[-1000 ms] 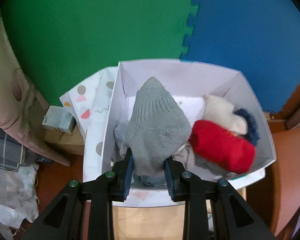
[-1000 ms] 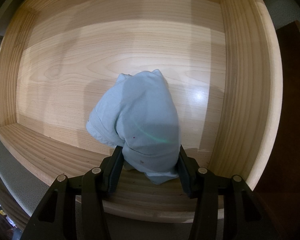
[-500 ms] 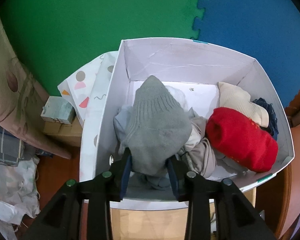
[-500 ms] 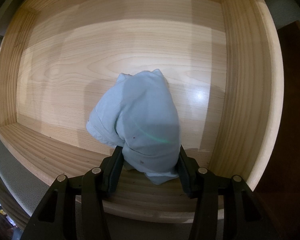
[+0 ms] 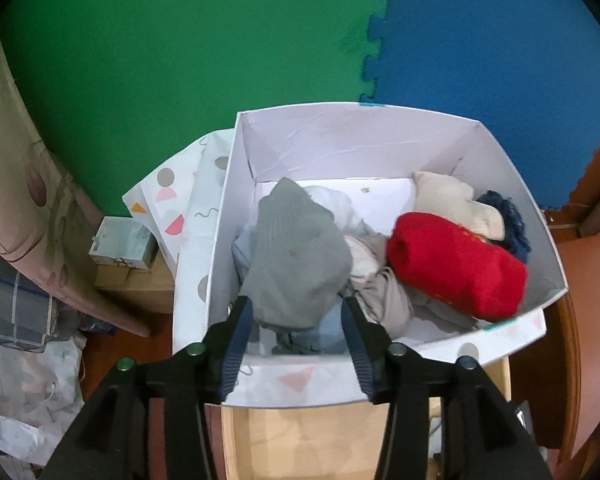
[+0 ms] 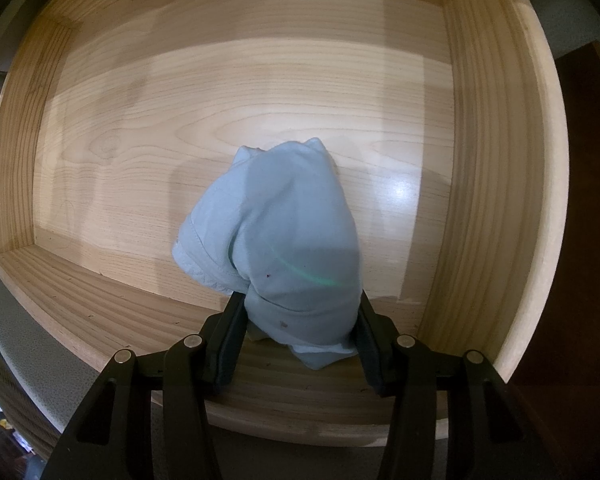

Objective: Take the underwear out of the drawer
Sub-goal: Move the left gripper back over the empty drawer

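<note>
The wooden drawer [image 6: 140,128] holds one pale blue underwear [image 6: 284,236] near its front wall, long axis running front to back, pinched by the right hand-held gripper [image 6: 300,336]. Over the white box [image 5: 340,140], the left hand-held gripper [image 5: 296,336] stands parted around a grey garment [image 5: 296,256].

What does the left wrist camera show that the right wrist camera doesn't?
Only the left wrist view shows the white box of clothes, with a red roll, and the left gripper open around a grey garment. Only the right wrist view shows the wooden drawer and the right gripper shut on pale blue underwear. Both show fabric between black fingers.
</note>
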The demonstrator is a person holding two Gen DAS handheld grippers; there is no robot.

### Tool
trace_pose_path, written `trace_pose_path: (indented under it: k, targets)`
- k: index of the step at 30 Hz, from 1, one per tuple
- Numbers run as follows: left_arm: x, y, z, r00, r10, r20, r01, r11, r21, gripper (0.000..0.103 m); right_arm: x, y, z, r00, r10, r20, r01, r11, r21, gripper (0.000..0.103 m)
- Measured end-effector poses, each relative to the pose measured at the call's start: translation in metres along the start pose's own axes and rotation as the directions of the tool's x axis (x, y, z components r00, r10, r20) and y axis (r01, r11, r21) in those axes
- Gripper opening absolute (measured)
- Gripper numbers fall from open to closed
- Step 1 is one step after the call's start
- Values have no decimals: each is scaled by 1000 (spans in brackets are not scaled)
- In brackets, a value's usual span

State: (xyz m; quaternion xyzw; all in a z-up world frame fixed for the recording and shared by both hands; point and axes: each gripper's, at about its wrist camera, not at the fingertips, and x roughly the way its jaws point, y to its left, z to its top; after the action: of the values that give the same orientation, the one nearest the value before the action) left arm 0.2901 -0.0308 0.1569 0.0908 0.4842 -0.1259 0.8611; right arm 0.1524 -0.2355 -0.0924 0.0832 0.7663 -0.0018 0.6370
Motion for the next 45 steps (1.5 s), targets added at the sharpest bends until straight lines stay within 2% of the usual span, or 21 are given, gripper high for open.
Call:
trace_pose_path:
  k: [9, 21, 26, 36, 45]
  targets:
    - [-36, -6, -26, 998, 14, 57, -16, 999, 43, 50, 1, -1, 0, 1000, 1, -1, -1, 1000, -1, 47]
    - [-54, -7, -102, 997, 50, 66, -52, 998, 33, 50, 6, 2, 2, 1000, 4, -23, -4, 1000, 2, 48]
    - [-44, -13, -136, 996, 69, 53, -72, 996, 45, 50, 6, 2, 2, 1000, 4, -23, -4, 1000, 2, 48]
    - [-11, -15, -183, 997, 75, 18, -76, 996, 42, 50, 8, 1, 4, 1000, 4, -26, -4, 1000, 1, 48]
    - [22, -2, -205, 996, 90, -11, -90, 996, 13, 50, 9, 1, 8, 1000, 6, -25, -6, 1000, 2, 48]
